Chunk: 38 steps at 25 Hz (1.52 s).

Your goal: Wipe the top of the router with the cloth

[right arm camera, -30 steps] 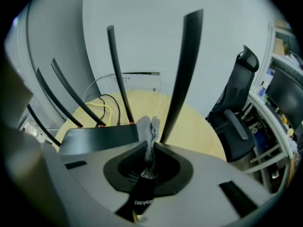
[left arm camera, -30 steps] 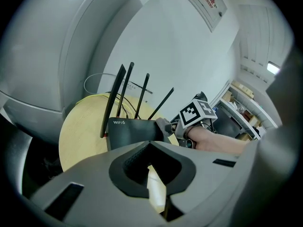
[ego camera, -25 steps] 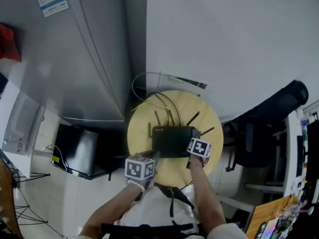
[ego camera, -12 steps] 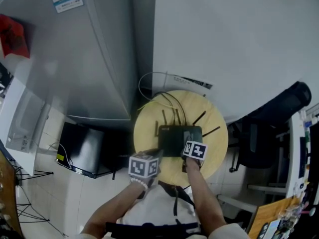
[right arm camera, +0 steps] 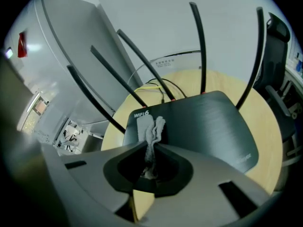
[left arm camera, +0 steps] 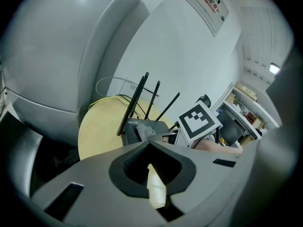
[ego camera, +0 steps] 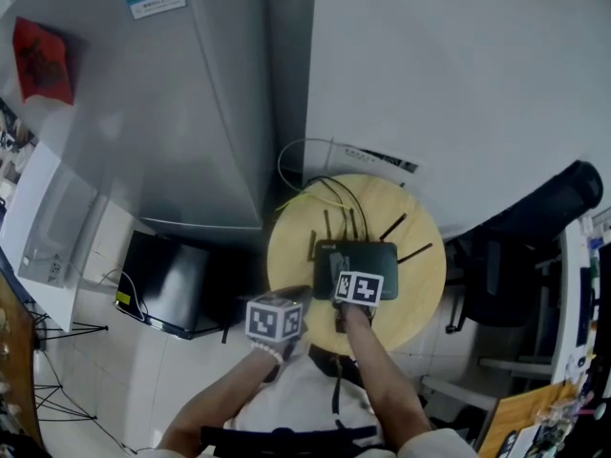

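Note:
A black router (ego camera: pixel 374 255) with several upright antennas lies on a round wooden table (ego camera: pixel 425 289). My right gripper (ego camera: pixel 350 277) is over the router's near left part, shut on a white cloth (right arm camera: pixel 151 129). The cloth's free end lies on the router's top (right arm camera: pixel 208 122) next to the "WIFI6" print. My left gripper (ego camera: pixel 298 296) hovers at the table's near left edge, shut with nothing between its jaws. In the left gripper view the router (left arm camera: pixel 135 126), the cloth (left arm camera: pixel 147 129) and the right gripper's marker cube (left arm camera: pixel 199 120) show just ahead.
Cables (ego camera: pixel 320 187) run from the router's back over the table's far edge. A tall grey cabinet (ego camera: pixel 172 113) stands left of the table, with a black box (ego camera: pixel 167 284) on the floor beside it. A black office chair (ego camera: pixel 535 246) is at the right.
My right gripper has slid the cloth from the router's right side to its left. The left gripper has stayed at the table's edge.

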### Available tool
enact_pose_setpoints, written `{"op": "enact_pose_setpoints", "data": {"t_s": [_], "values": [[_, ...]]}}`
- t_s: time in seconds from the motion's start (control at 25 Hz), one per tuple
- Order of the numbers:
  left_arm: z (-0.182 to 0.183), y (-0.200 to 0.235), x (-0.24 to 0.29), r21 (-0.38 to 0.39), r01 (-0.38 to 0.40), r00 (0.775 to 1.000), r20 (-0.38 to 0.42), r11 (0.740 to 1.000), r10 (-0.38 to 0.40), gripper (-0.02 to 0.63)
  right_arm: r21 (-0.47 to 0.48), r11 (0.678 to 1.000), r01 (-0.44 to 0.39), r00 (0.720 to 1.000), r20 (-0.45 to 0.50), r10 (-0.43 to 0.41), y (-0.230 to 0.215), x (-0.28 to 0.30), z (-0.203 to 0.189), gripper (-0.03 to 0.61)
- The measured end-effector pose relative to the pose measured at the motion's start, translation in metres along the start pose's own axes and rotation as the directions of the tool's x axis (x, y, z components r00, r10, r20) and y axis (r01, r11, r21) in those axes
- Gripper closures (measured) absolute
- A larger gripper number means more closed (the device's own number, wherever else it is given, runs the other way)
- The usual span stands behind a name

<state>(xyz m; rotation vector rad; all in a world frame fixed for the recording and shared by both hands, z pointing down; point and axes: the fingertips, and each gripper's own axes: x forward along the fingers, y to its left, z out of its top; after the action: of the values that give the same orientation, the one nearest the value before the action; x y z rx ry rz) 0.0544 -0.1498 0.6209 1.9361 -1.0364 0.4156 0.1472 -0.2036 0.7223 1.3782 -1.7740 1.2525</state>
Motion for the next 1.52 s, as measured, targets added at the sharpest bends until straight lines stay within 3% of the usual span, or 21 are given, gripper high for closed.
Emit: {"op": "enact_pose_setpoints", "data": {"t_s": [0.36, 0.48, 0.68, 1.08, 1.52], "values": [[0.0, 0.013, -0.014, -0.018, -0.02, 1.0, 0.018, 1.0, 0.02, 0.617, -0.026, 0.995, -0.094, 0.995, -0.026, 0.093, 0.041, 0.011, -0.004, 0.532], [-0.001, 0.014, -0.014, -0.019, -0.017, 1.0, 0.015, 1.0, 0.017, 0.617, 0.014, 0.994, -0.108, 0.994, 0.012, 0.108, 0.043, 0.002, -0.001, 0.532], [-0.001, 0.008, -0.009, -0.013, -0.005, 1.0, 0.005, 1.0, 0.005, 0.617, 0.024, 0.991, -0.13, 0.991, -0.037, 0.131, 0.042, 0.006, -0.016, 0.532], [-0.002, -0.005, 0.006, 0.002, 0.025, 0.999, -0.02, 1.0, -0.025, 0.617, 0.08, 0.994, -0.074, 0.997, -0.005, 0.075, -0.002, -0.008, -0.01, 0.532], [-0.001, -0.021, 0.023, 0.016, 0.059, 0.998, -0.039, 0.998, -0.058, 0.617, 0.144, 0.988, 0.056, 0.998, 0.025, -0.061, -0.099, -0.036, -0.007, 0.532]]}}
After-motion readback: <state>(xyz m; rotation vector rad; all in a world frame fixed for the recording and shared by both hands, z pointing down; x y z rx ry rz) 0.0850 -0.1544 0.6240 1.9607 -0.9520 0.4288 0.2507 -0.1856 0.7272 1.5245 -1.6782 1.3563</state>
